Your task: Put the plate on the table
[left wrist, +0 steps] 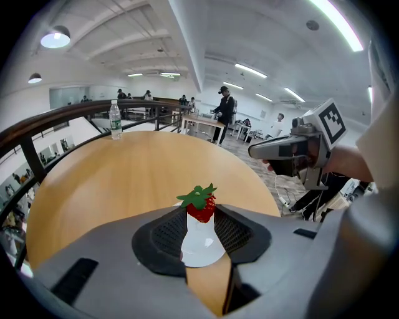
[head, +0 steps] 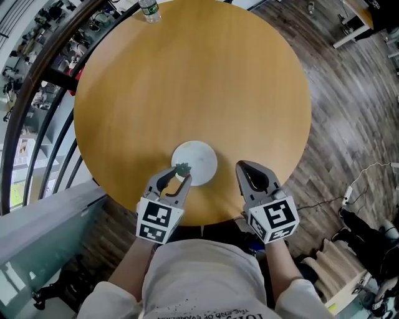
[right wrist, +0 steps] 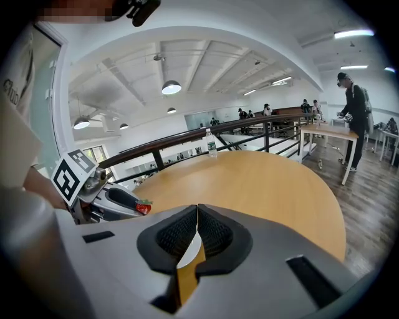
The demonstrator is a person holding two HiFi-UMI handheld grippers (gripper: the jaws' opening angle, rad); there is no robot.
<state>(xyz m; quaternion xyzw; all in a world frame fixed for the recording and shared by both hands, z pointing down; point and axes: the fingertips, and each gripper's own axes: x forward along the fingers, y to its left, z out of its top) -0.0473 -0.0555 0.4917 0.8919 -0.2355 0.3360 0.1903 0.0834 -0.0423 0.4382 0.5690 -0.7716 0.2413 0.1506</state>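
A small white plate (head: 201, 159) lies flat on the round wooden table (head: 187, 81), close to its near edge. My left gripper (head: 181, 173) hangs over the plate's near-left rim, shut on a red strawberry (head: 182, 169) with a green leafy cap. In the left gripper view the strawberry (left wrist: 201, 205) sits pinched at the jaw tips, with the plate (left wrist: 201, 246) showing below it. My right gripper (head: 240, 166) rests at the table's near edge, just right of the plate, shut and empty. The right gripper view shows its pads meeting (right wrist: 197, 215).
A clear water bottle (head: 149, 9) stands at the table's far edge. A dark curved railing (head: 37, 93) runs along the left, with a glass panel below it. Wooden floor (head: 349, 112) and cables lie to the right. People stand far off by other tables.
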